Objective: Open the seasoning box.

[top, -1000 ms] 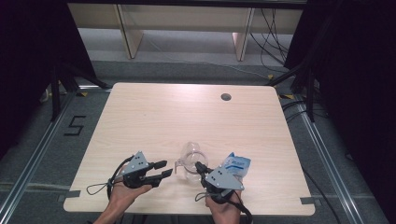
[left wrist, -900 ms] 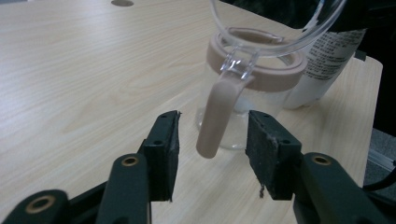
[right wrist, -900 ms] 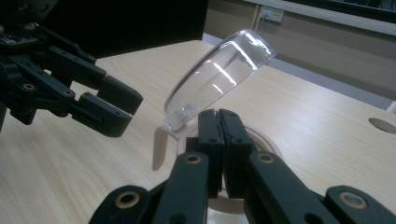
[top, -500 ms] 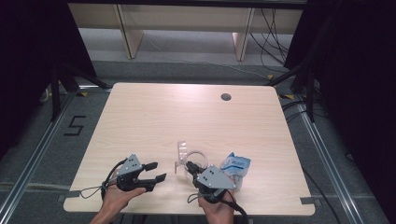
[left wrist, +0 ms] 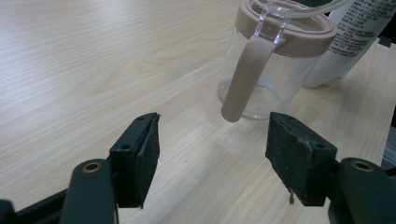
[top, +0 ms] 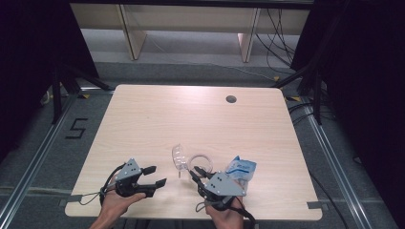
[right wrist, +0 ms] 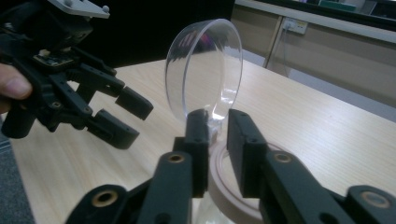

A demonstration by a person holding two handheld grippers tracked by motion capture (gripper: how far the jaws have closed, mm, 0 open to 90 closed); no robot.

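A clear glass jar [top: 199, 161] with a beige rim [right wrist: 224, 186] stands near the table's front edge. Its clear round lid [top: 178, 157] stands upright on its hinge [right wrist: 205, 70]. My right gripper [top: 197, 171] sits at the jar's near side. Its jaws have just been opening and stand slightly apart on either side of the lid's lower edge [right wrist: 217, 126]. My left gripper [top: 155, 175] is left of the jar. It has just been opening, and nothing lies between its wide jaws [left wrist: 212, 154]. The jar's beige handle strap [left wrist: 245, 79] hangs just ahead of them.
A blue and white packet [top: 240, 168] lies right of the jar, against my right gripper, and appears behind the jar [left wrist: 348, 42]. The wooden table [top: 191, 119] has a cable hole [top: 231, 99] at the back right. Shelving and cables sit beyond the far edge.
The clear lid has swung up and over to the left and now stands upright. My left gripper's jaws have spread wider. Both hands have stayed about where they were.
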